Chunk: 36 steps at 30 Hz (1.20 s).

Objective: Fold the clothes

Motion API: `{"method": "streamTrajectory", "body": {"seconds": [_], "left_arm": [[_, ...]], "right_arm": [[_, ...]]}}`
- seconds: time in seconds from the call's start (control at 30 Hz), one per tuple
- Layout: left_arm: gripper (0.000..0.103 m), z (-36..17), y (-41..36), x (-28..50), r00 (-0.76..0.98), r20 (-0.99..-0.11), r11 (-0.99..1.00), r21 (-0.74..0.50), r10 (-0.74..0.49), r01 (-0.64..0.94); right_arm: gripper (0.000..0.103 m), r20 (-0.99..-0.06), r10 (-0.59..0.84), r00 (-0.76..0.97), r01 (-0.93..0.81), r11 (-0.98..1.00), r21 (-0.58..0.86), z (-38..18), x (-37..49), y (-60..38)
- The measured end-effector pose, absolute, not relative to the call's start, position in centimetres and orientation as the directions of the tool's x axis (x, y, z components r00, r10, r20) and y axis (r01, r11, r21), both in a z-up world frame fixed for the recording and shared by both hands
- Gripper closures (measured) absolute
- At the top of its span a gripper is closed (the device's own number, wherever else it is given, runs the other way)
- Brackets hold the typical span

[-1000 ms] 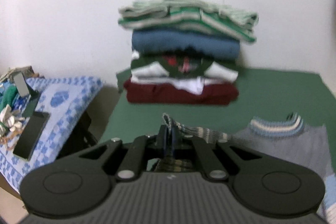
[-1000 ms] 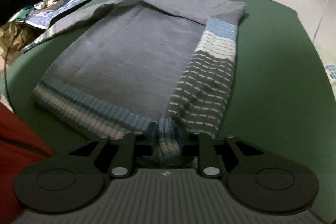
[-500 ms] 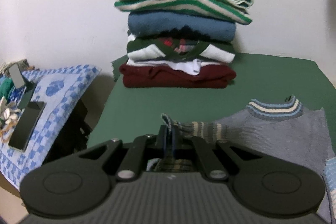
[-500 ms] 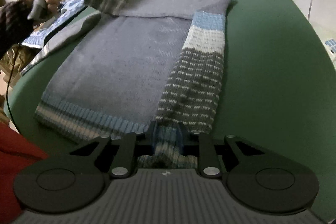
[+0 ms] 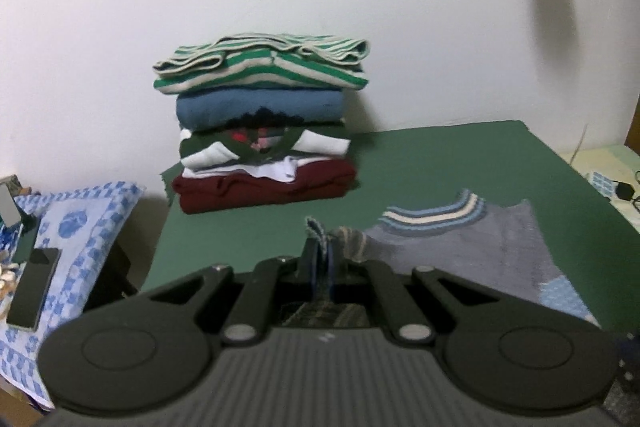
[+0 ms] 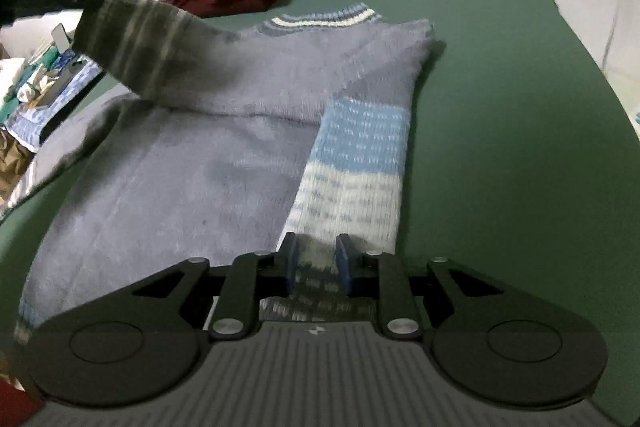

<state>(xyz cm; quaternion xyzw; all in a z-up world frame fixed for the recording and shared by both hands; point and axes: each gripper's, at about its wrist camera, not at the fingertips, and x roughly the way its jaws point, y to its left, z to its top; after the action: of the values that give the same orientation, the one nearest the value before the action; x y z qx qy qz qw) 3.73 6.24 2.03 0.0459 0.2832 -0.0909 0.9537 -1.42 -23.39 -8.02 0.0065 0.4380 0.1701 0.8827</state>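
Observation:
A grey-blue knit sweater [image 6: 192, 155] lies flat on the green table [image 6: 500, 87], its striped collar [image 6: 324, 18] at the far end. Its right sleeve [image 6: 356, 155] is folded down over the body. My right gripper [image 6: 318, 261] is open, its pads apart over that sleeve's lower part. My left gripper [image 5: 320, 259] is shut on the striped cuff [image 5: 316, 229] of the left sleeve. It holds that sleeve [image 6: 136, 43] raised above the sweater's left shoulder. The collar [image 5: 432, 217] also shows in the left wrist view.
A tall stack of folded clothes [image 5: 264, 135] stands at the table's far edge by the white wall. Left of the table, a blue checked cloth [image 5: 80, 227] carries a dark phone [image 5: 34, 291] and clutter. Cables [image 5: 624, 191] lie to the right.
My right gripper has let go of the right sleeve's cuff, opened, and moved forward over the sleeve. My left gripper has carried the left sleeve cuff rightwards, over the sweater.

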Motion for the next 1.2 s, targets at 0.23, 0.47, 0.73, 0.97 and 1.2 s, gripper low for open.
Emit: {"method": "streamTrajectory", "body": {"seconds": [0.23,0.47,0.73,0.97,1.2], "left_arm": [[0.103,2.7,5.8,0.6,0.829,-0.538,0.983,0.007,-0.150,0.182],[0.103,2.8,4.4,-0.2,0.827,-0.548,0.983,0.043,-0.127,0.179],[0.103,3.0,2.4,-2.4,0.821,-0.532,0.954,0.076,-0.206,0.289],[0.103,0.8,-0.4,-5.3,0.772,-0.568,0.886,0.150,-0.286,0.439],[0.103,-1.1,-2.2,-7.3,0.729,-0.595,0.840,0.158,-0.339,0.519]], "right_arm": [[0.078,-0.718,0.290,0.632,-0.322,0.942,0.097,-6.6,5.6,-22.7],[0.075,-0.677,0.262,0.688,-0.250,0.961,0.118,-8.7,13.0,-23.4],[0.047,-0.664,0.471,0.581,-0.230,0.877,0.422,-5.8,12.2,-25.8],[0.044,-0.650,0.553,0.521,-0.065,0.785,0.615,-6.0,12.4,-26.6],[0.044,-0.658,0.569,0.493,-0.055,0.775,0.629,-5.7,14.3,-21.0]]}}
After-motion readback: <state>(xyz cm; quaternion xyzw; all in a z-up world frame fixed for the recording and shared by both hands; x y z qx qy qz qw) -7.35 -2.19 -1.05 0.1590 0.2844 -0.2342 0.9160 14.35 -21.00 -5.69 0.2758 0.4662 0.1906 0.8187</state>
